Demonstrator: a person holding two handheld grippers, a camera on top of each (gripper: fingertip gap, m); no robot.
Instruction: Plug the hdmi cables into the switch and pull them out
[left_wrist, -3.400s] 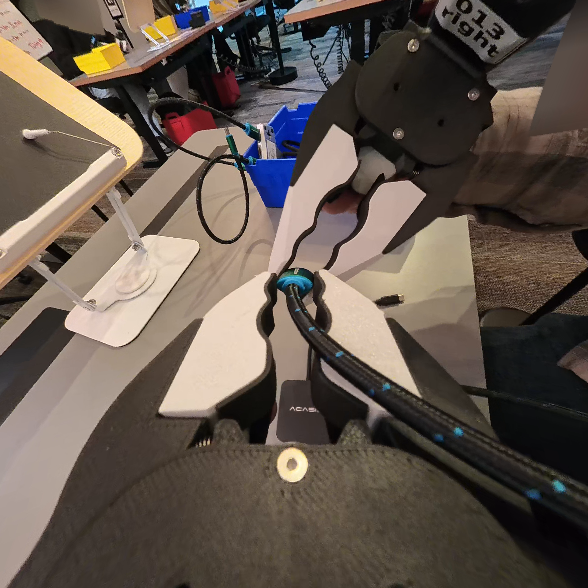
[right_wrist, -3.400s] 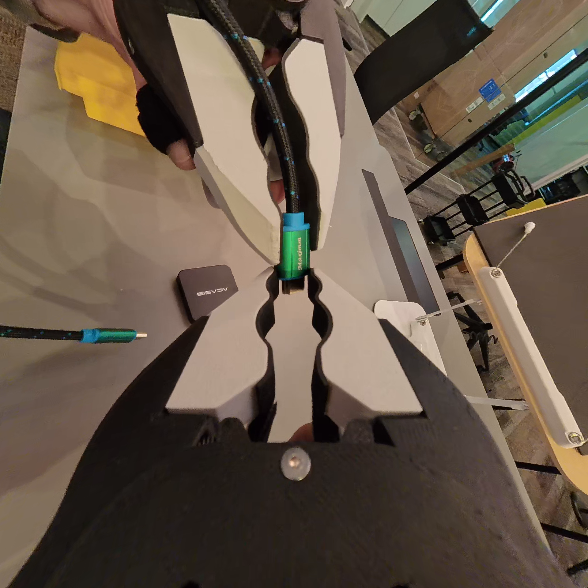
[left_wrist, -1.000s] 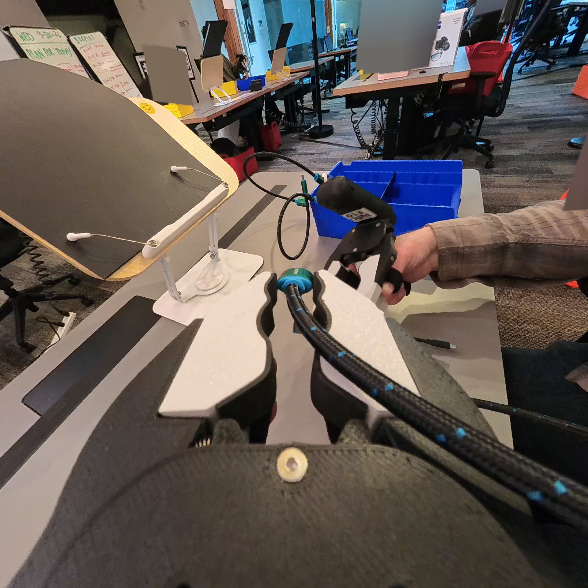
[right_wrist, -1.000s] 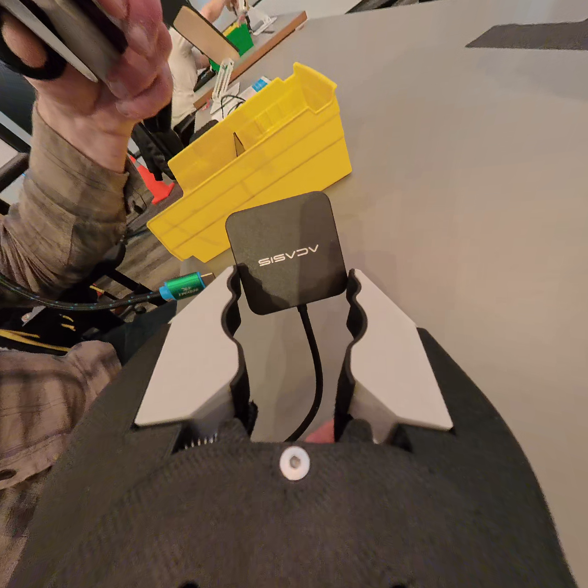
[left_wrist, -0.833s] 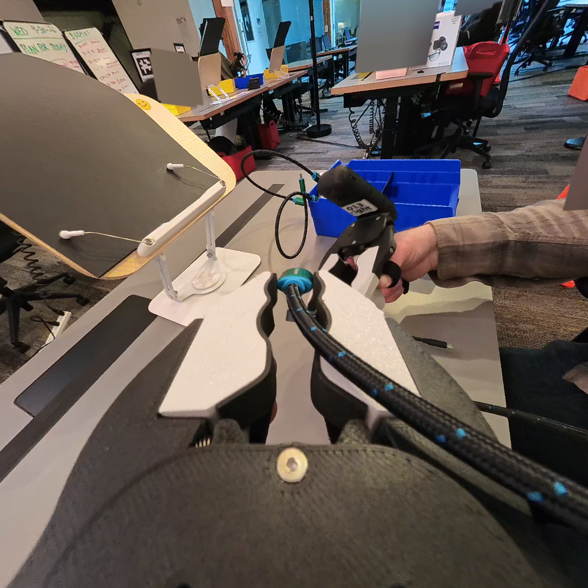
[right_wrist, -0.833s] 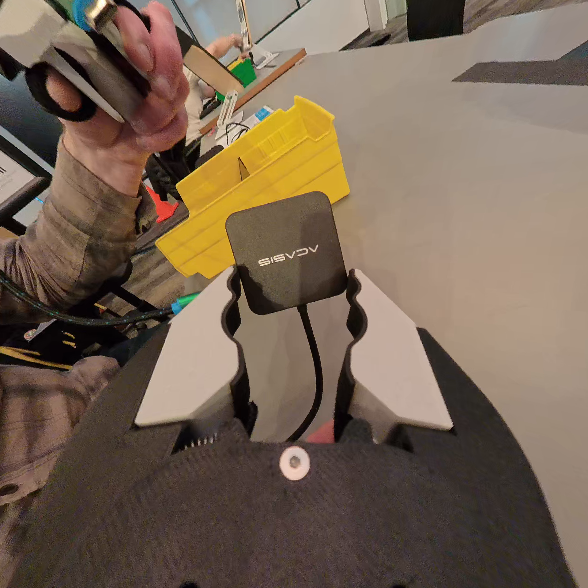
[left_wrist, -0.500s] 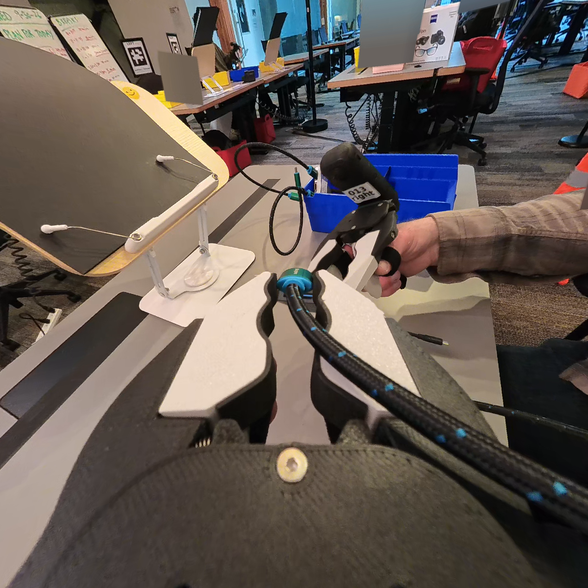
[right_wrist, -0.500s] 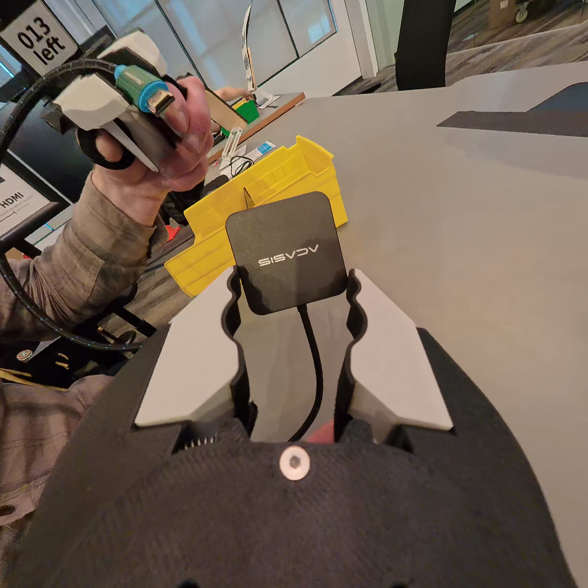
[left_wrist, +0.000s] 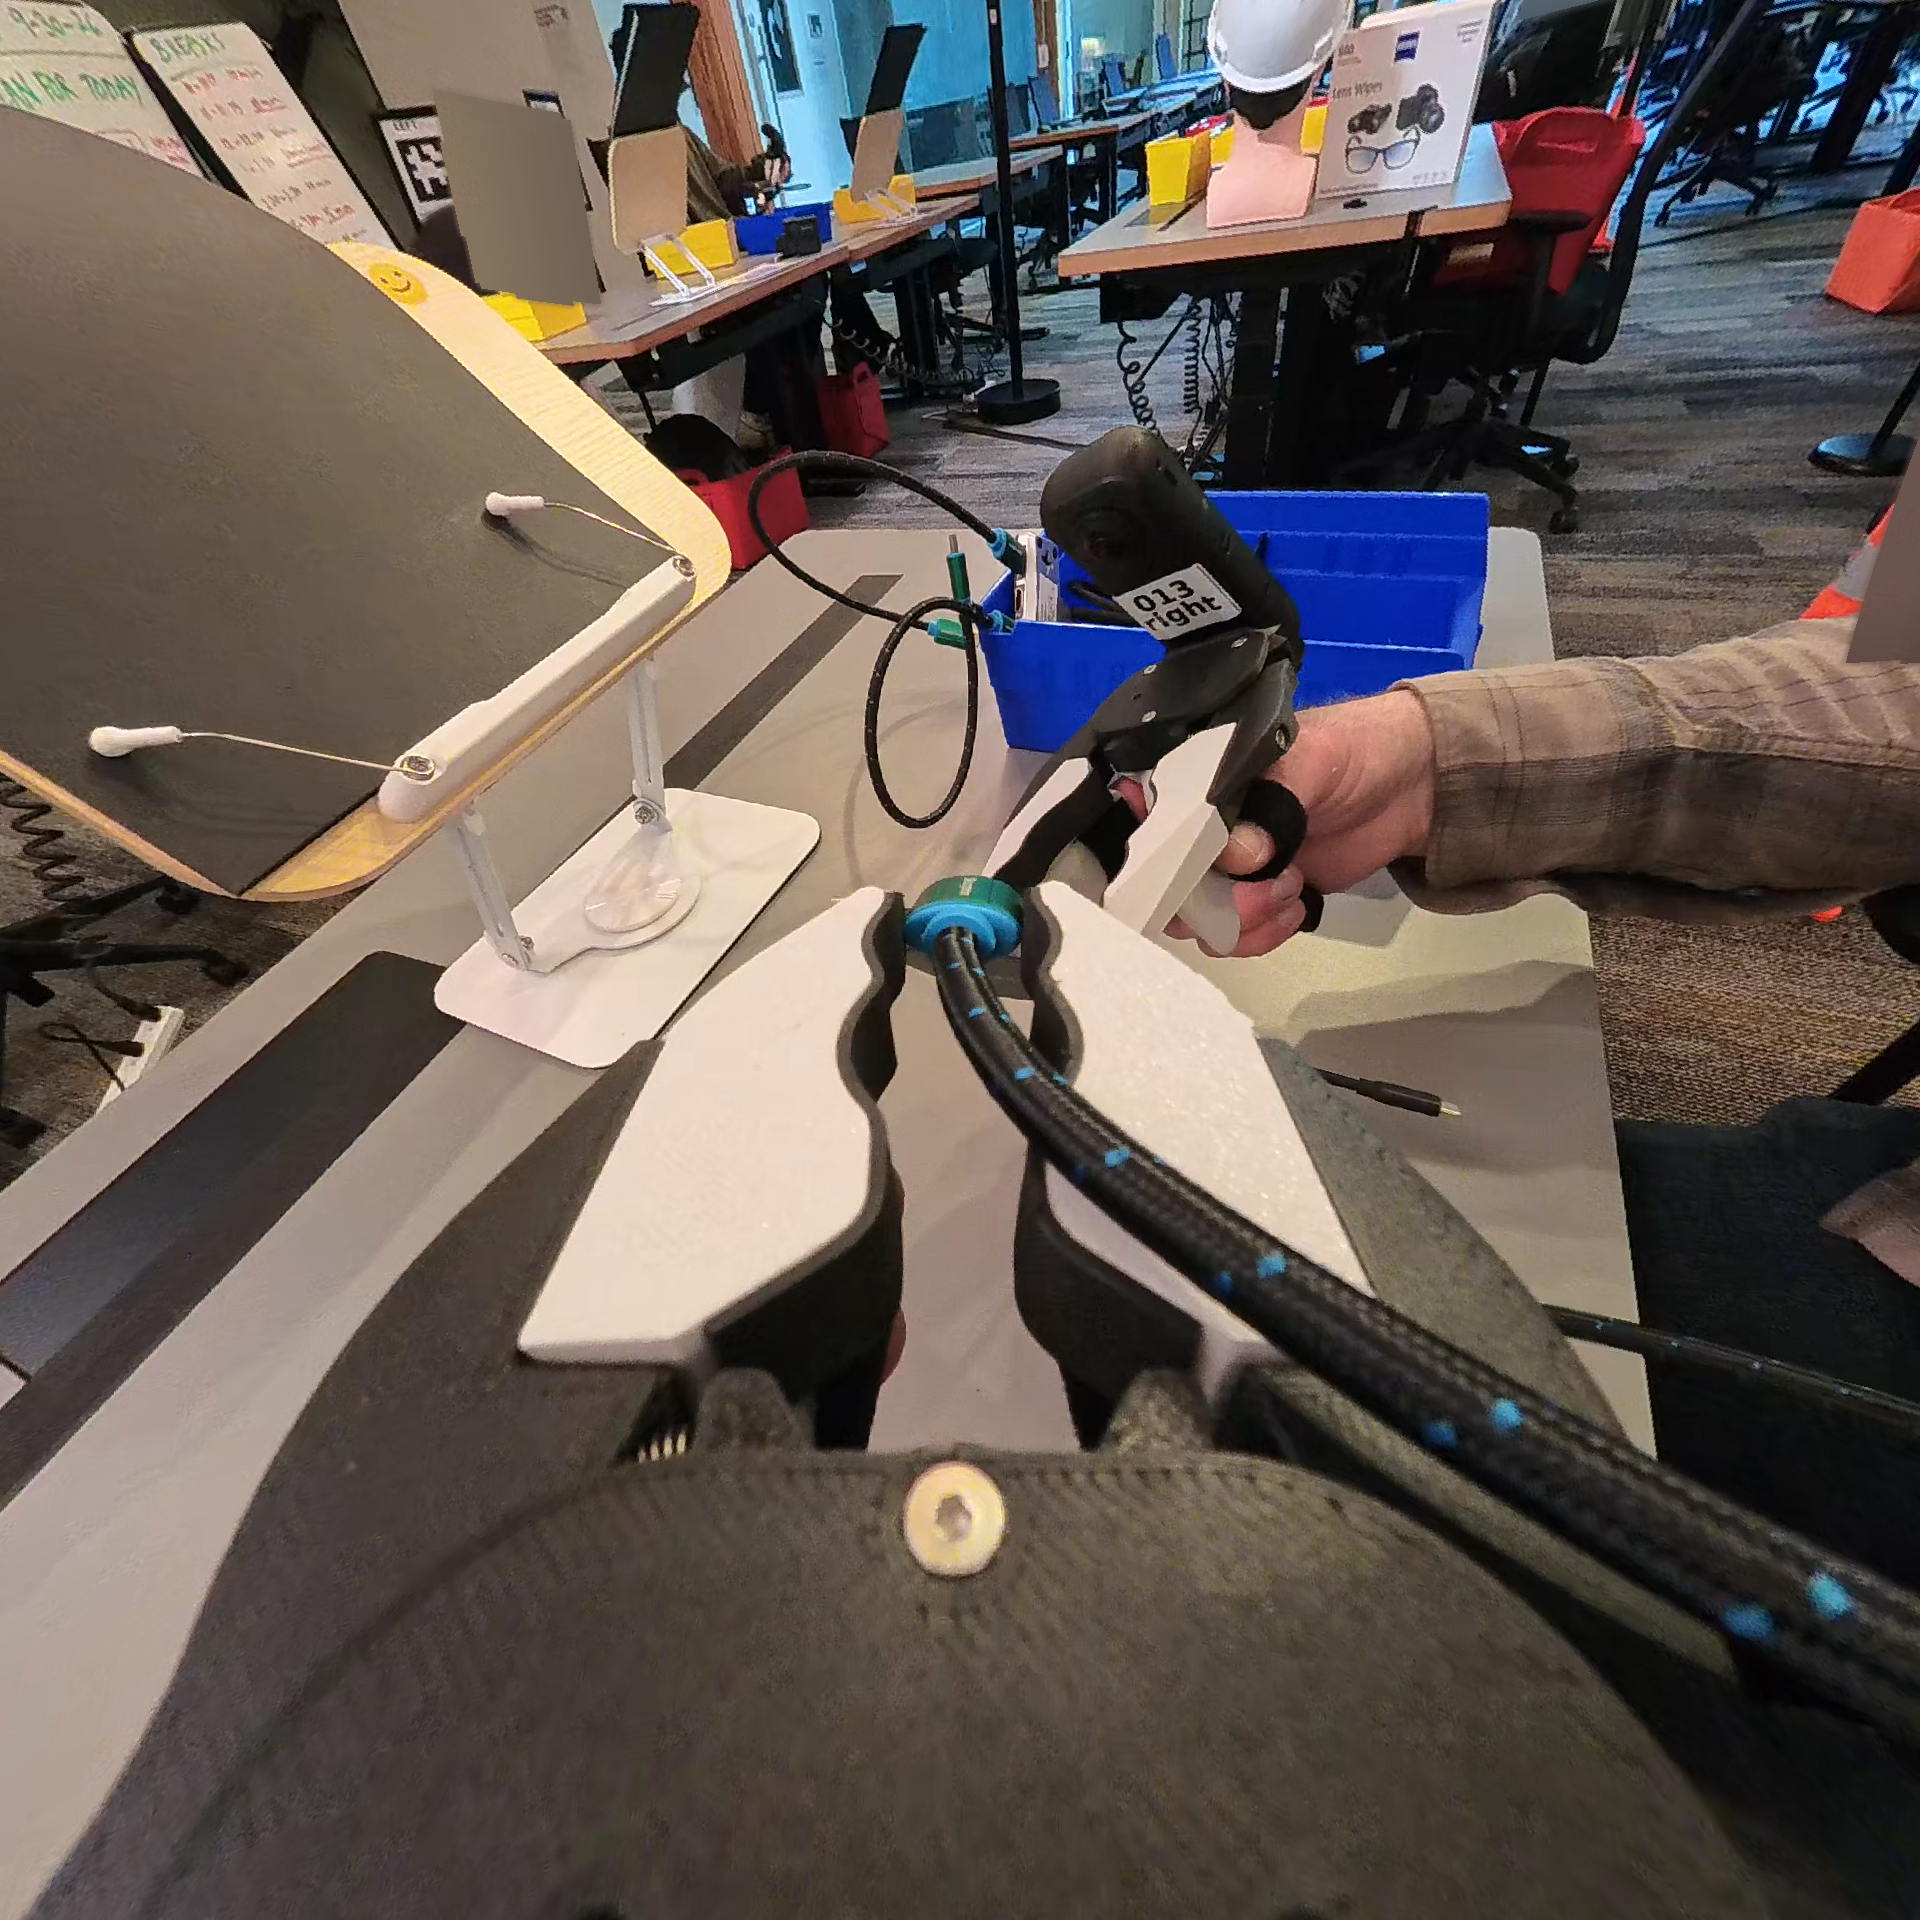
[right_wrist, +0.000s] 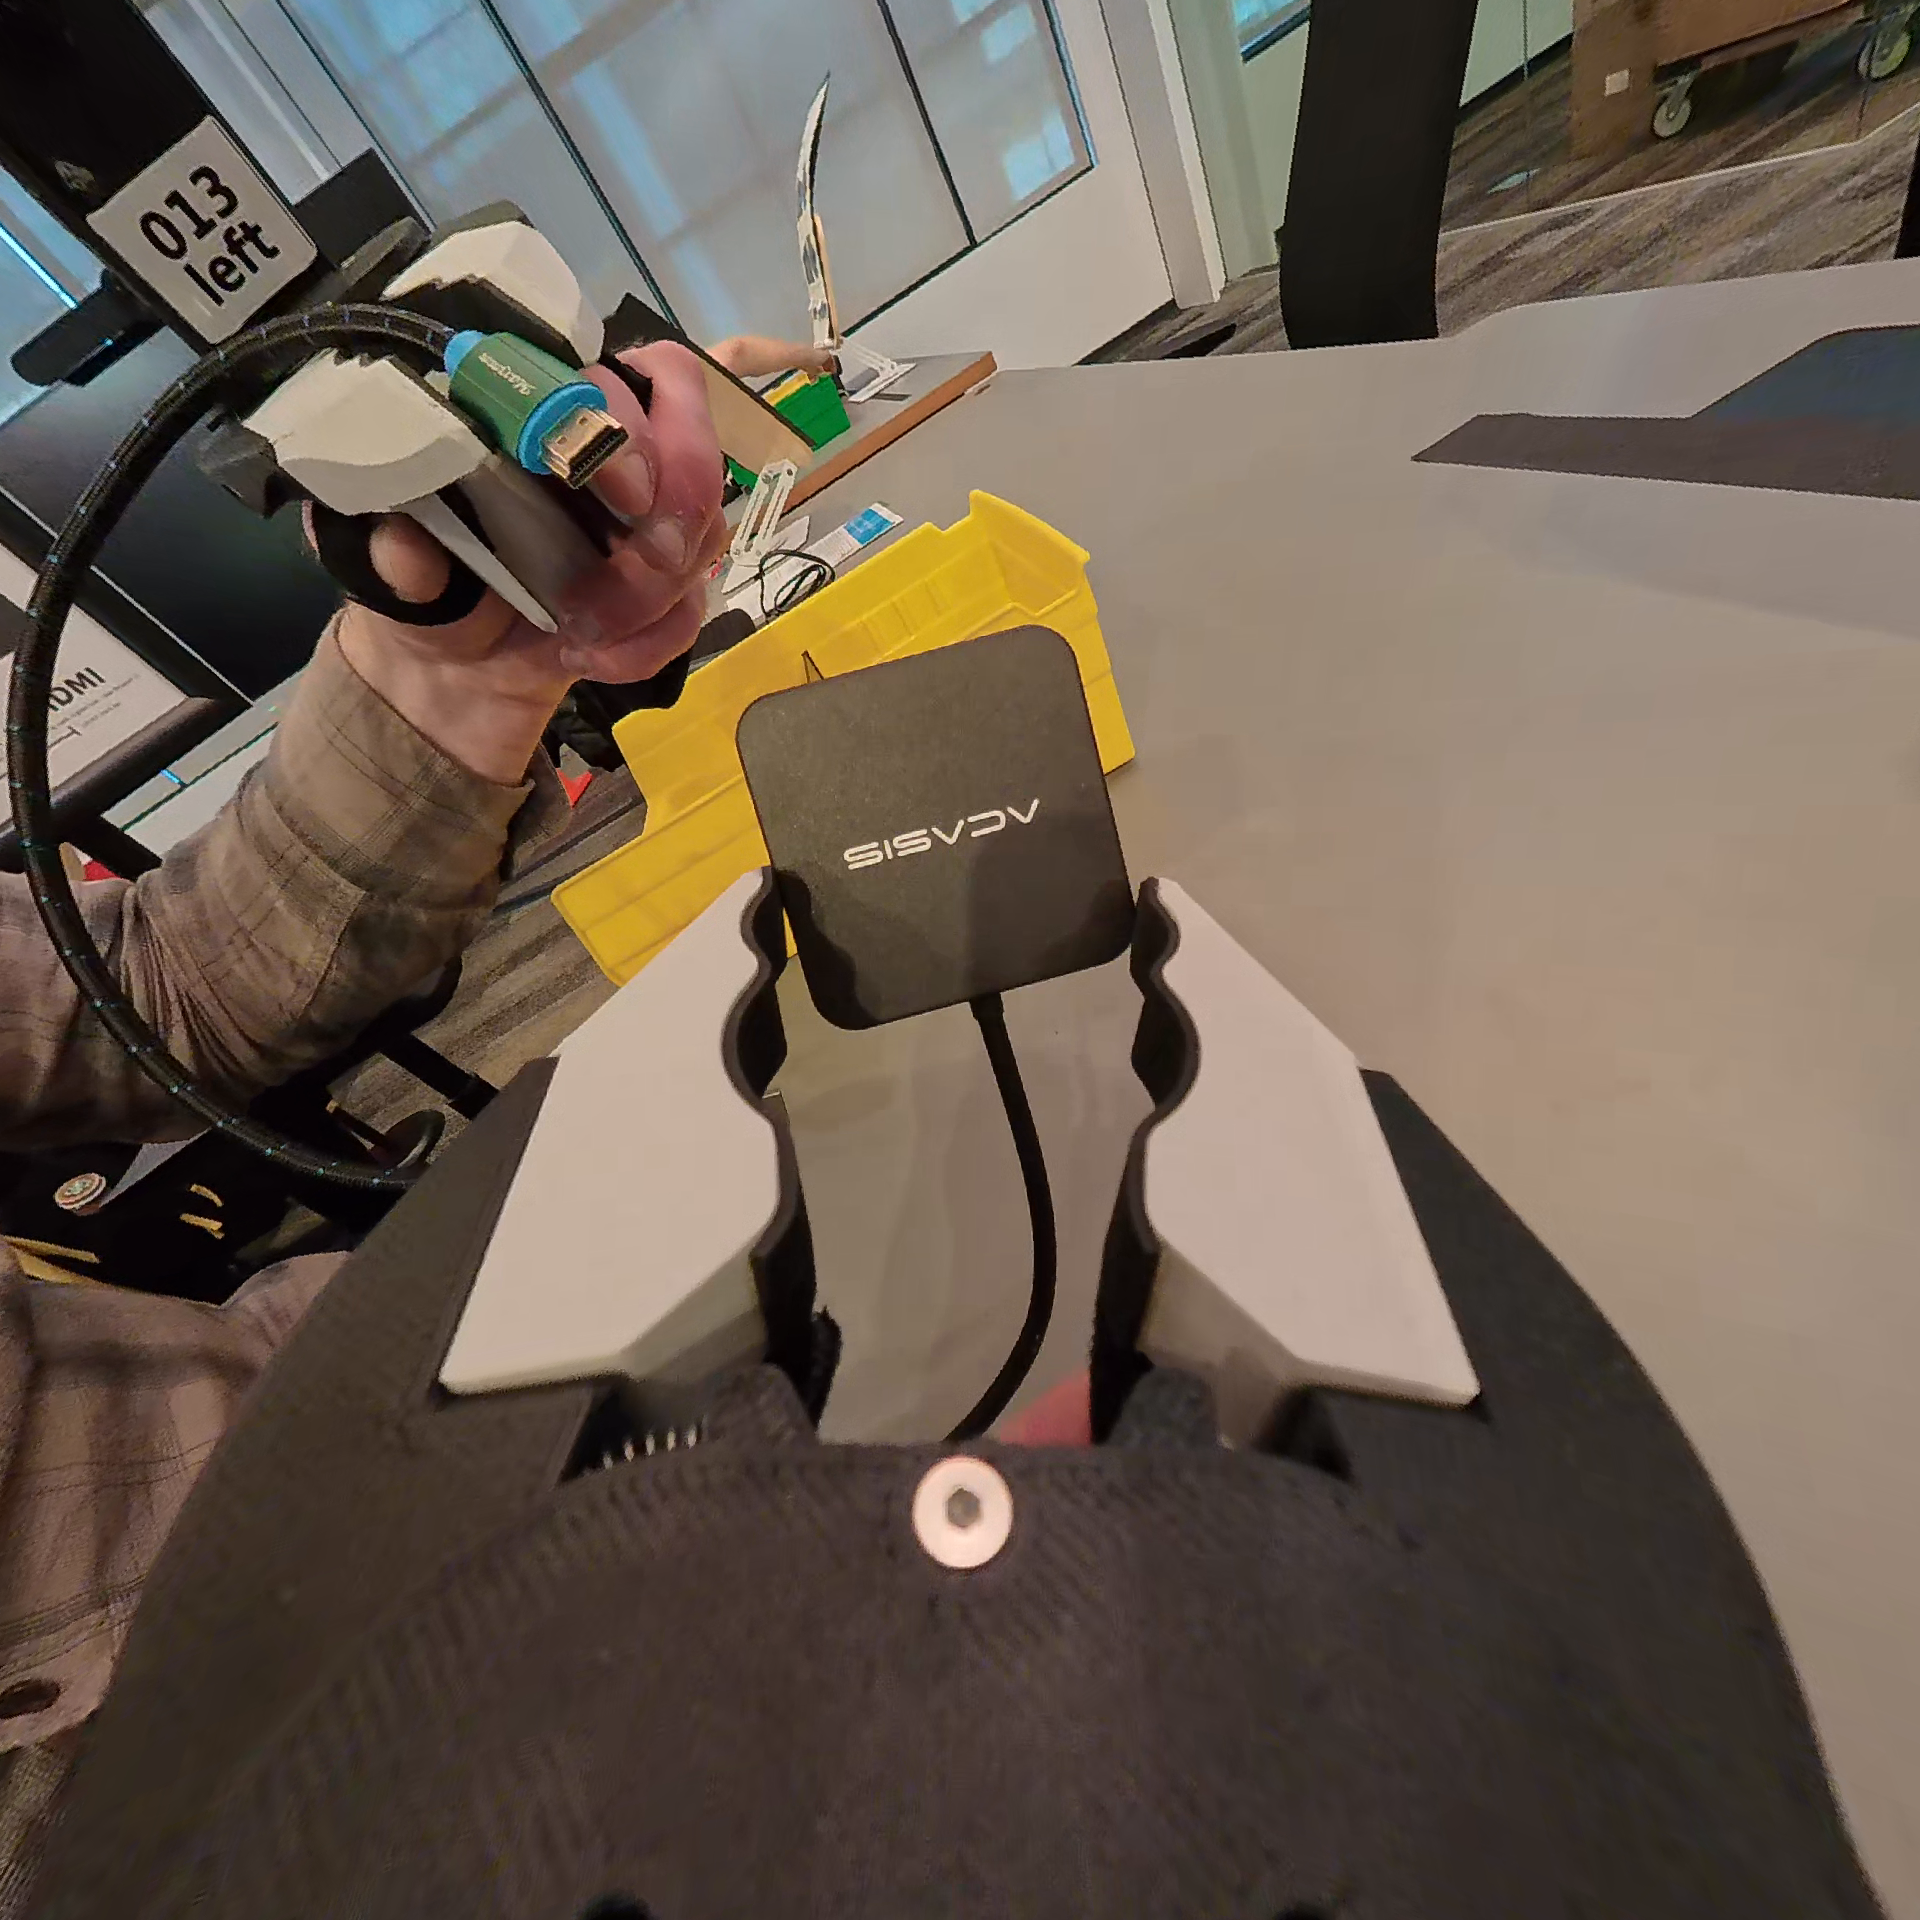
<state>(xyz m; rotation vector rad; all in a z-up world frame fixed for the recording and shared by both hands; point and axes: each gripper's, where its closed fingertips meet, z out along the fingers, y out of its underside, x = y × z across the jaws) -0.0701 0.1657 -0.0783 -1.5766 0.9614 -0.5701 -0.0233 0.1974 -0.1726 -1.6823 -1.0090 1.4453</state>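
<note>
Two hand-held grippers are at work over one grey worktop (left_wrist: 727, 1091), each held by a person's hand. Counting the task's things: one black square switch (right_wrist: 935, 821), one HDMI plug (right_wrist: 525, 400) in a grip, and a second loose cable end (left_wrist: 1392, 1096) lying on the worktop near its right edge.

In the left wrist view, from the left: a tilted dark board on a white stand (left_wrist: 623, 935), then a black cable loop (left_wrist: 925, 717) hanging off a blue bin (left_wrist: 1382, 582). The left hand-held gripper (left_wrist: 961, 925) has its jaws closed narrowly on the green and blue plug body, with the braided black cable (left_wrist: 1247, 1268) running back over its right finger. Just beyond it hovers the right hand-held gripper (left_wrist: 1091, 873), pointing down toward the worktop; the switch itself cannot be seen from here.

In the right wrist view, from the left: the left hand-held gripper (right_wrist: 499, 436) is raised above the worktop, and here the plug's gold metal tip is visible, pointing right and slightly down, well apart from the switch. The cable curves in a large loop below the sleeve (right_wrist: 260, 914). Next comes one yellow bin (right_wrist: 935, 582) at the worktop's far edge. The right hand-held gripper (right_wrist: 951, 935) holds the switch by its near corners, jaws set moderately wide around it, the switch's own thin black lead (right_wrist: 1023, 1195) trailing back between the fingers.
</note>
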